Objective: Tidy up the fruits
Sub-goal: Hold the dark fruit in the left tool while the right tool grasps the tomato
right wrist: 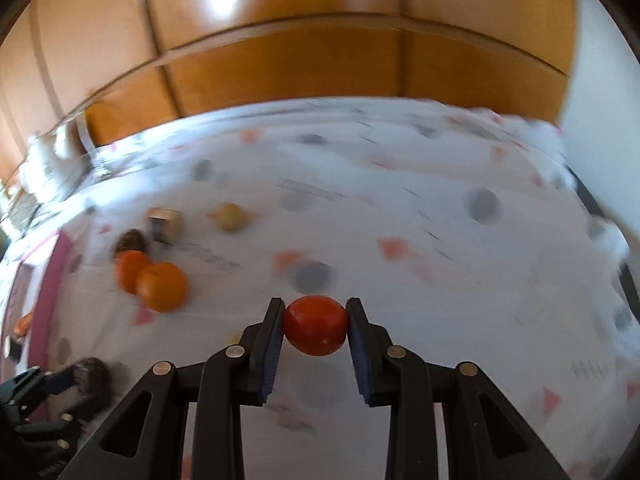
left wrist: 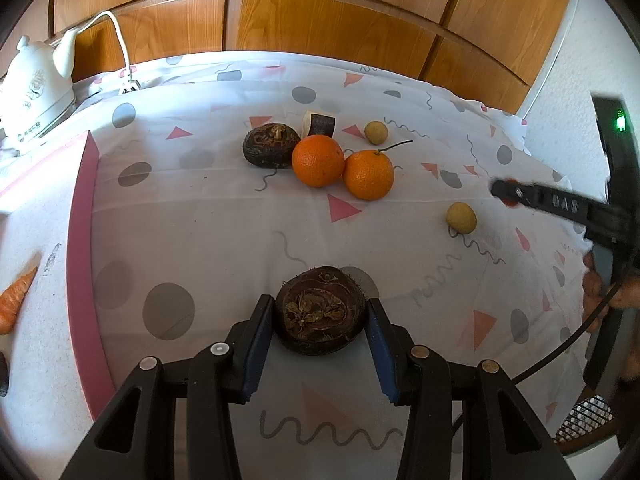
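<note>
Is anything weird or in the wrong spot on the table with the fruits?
Yes. A carrot lies alone at the far left, past the pink strip, away from the oranges. Near them sits a cut chunk, dark outside and pale inside, the only piece that is not whole.

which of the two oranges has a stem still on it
The right-hand orange, the one nearer the small yellowish fruit: a thin dark stem sticks out of its top toward the right. The other orange, touching the dark round fruit, shows no stem.
</note>
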{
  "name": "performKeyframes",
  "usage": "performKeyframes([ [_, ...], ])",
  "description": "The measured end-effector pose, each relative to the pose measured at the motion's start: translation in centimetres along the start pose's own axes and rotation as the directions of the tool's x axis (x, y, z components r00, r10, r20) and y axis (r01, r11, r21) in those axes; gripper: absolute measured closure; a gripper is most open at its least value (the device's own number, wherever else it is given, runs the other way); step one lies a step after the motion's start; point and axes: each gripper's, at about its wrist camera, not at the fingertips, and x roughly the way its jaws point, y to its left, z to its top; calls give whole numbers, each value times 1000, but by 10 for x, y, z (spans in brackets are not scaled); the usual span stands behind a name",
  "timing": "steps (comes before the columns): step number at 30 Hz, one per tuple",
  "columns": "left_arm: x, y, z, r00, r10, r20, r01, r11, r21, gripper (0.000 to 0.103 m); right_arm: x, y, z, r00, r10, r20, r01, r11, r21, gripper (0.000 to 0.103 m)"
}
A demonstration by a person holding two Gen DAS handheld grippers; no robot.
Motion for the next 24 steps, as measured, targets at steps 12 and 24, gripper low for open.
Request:
performKeyframes([
  [12, -1, -5, 1, 1000, 31, 1, -31, 999, 23, 57, -5, -58, -45, 980, -194, -31, 197, 969, 152, 72],
  [24, -4, -8, -2, 998, 70, 2, -70, 997, 32, 57, -8, -69, -56, 974, -226, -24, 226, 955, 193, 72],
])
